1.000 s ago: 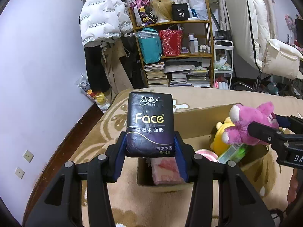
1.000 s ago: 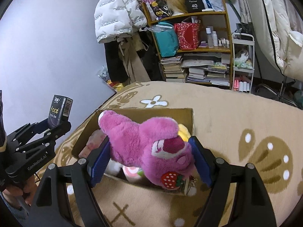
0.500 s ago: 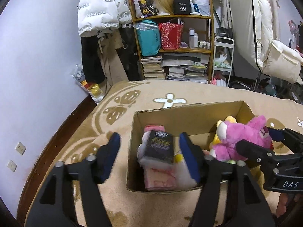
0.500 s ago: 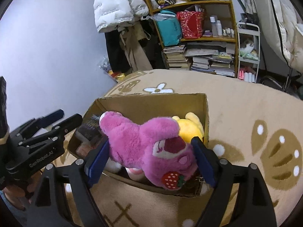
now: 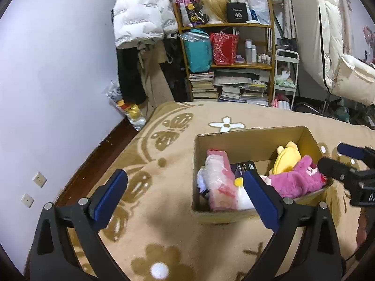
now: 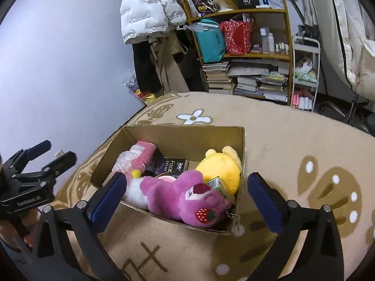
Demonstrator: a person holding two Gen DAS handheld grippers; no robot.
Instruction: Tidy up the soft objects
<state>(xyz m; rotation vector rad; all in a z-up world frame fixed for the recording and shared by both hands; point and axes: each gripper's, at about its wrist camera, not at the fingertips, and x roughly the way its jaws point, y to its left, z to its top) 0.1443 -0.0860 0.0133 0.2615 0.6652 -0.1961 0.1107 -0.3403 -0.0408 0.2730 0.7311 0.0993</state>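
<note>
my left gripper hangs over the near left edge of the cardboard box, its jaws spreading wide with nothing clamped between them; only the blanket and the box corner show through the gap. the dark tissue pack lies loose inside the box, flat against the pink plastic-wrapped bundle, just beyond my left gripper's inner pad.

my right gripper is letting go too, jaws opening. the purple plush bear sits between the pads but neither one presses on it; it rests in the near part of the box, face up, strawberry patch toward me. a yellow plush lies behind it against the right wall, with a small green carton wedged between the two.

the box stands on the tan patterned blanket. further off are a bookshelf packed with books and bags, a white puffer jacket and a small white cart.
</note>
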